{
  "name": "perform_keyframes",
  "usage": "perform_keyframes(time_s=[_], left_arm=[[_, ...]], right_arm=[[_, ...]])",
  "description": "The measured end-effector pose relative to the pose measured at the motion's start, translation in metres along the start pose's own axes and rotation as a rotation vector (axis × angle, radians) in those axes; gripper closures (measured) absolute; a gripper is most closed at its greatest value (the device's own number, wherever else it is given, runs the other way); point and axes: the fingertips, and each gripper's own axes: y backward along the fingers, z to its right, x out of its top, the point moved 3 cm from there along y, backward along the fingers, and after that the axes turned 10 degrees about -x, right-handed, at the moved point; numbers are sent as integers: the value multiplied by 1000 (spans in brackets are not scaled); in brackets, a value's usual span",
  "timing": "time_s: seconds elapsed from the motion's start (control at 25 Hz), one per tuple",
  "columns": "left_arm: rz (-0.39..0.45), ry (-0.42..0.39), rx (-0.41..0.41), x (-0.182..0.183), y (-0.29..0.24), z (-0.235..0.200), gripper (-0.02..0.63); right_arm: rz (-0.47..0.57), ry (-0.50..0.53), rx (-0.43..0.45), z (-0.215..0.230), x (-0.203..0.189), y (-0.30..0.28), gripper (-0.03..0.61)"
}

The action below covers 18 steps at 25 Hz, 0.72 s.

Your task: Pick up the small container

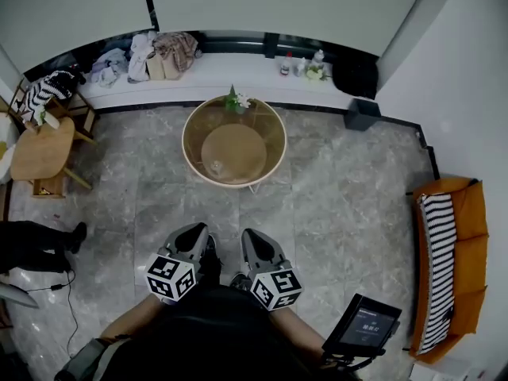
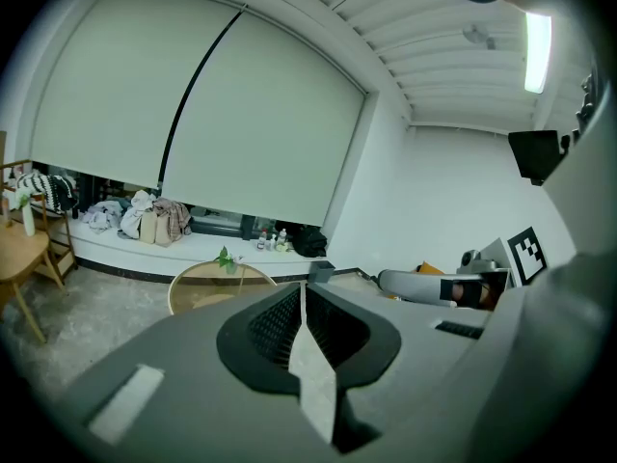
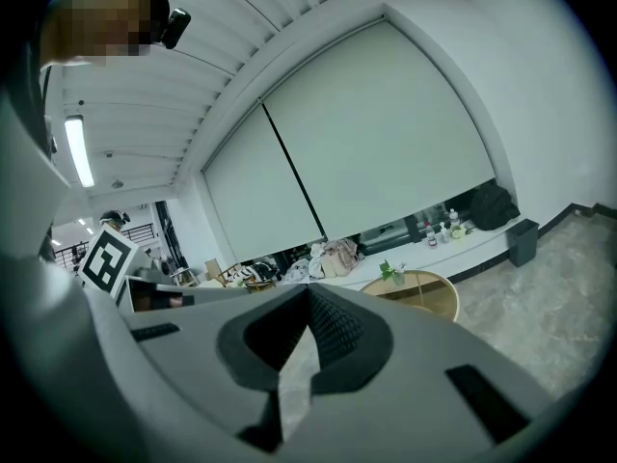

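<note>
Left gripper (image 1: 193, 232) and right gripper (image 1: 254, 236), both closed and empty, hover abreast, well short of the table (image 1: 186, 138), likely awaiting approach

Grey marble floor (image 1: 333, 205), white blinds (image 2: 193, 114), a ledge (image 1: 238, 71) with clothes (image 1: 131, 54), an orange sofa (image 1: 473, 228) at right, a lit ceiling lamp (image 2: 537, 51).

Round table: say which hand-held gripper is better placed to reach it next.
Right, narrowly. The left hand-held gripper and right hand-held gripper are both shut and empty, side by side, well short of the round table; the right one's tip lines up closer with the table's middle. It must open first.
</note>
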Motion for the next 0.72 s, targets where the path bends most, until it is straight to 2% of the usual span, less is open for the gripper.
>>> perform_keyframes(time_s=[0.28, 0.72], left_arm=[[16, -8, -33, 40, -23, -60, 611], [-13, 34, -71, 60, -47, -138, 611]], right_arm=[[10, 16, -42, -5, 24, -61, 581], [-27, 4, -112, -10, 36, -135, 581]])
